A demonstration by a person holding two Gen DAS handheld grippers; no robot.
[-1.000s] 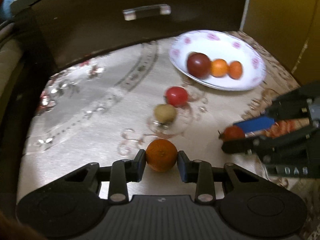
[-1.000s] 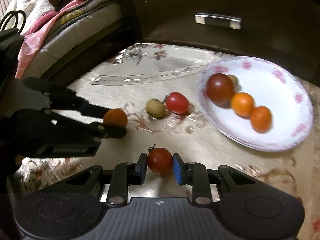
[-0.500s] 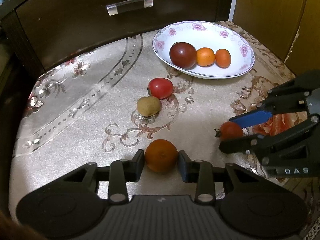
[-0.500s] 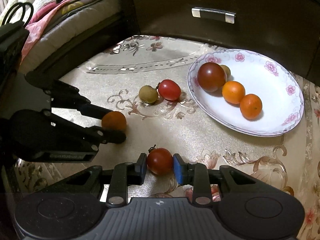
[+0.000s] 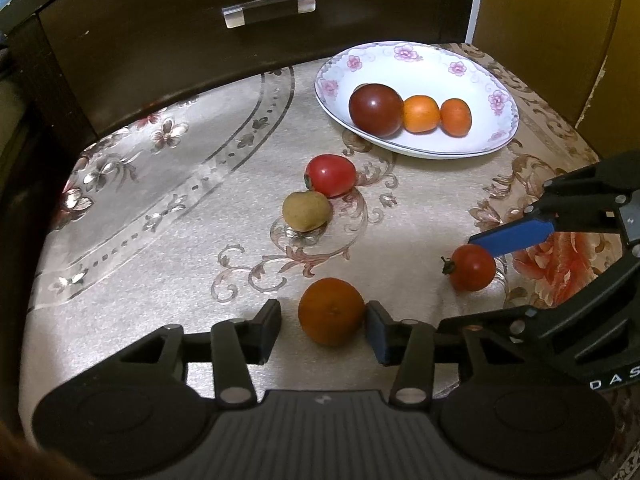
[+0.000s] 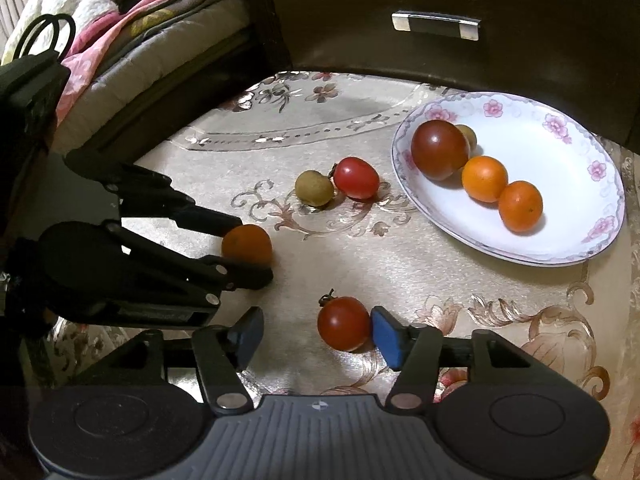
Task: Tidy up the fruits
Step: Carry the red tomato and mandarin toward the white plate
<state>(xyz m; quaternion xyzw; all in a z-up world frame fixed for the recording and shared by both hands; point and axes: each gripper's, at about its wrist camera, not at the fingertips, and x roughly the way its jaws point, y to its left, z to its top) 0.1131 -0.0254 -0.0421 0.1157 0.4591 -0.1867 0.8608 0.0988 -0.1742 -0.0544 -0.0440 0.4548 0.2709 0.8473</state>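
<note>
An orange (image 5: 331,311) lies on the patterned cloth between the fingers of my open left gripper (image 5: 323,326); only the right finger touches it. A small red tomato (image 6: 343,328) lies between the fingers of my open right gripper (image 6: 318,336), against the right pad. Each gripper shows in the other's view: the right gripper (image 5: 520,276) and the left gripper (image 6: 240,246). A white flowered plate (image 5: 472,80) at the back right holds a dark tomato (image 5: 376,110) and two oranges (image 5: 420,113). A red tomato (image 5: 331,175) and a greenish fruit (image 5: 307,211) lie mid-table.
A dark wooden drawer front with a clear handle (image 5: 269,9) rises behind the table. A yellow wall (image 5: 540,20) is at the right. Bedding (image 6: 120,40) lies beyond the table's left edge. A small greenish fruit (image 6: 467,136) hides behind the dark tomato on the plate.
Both grippers have opened: the left let go of the orange and the right let go of the small tomato. Both fruits now rest on the cloth.
</note>
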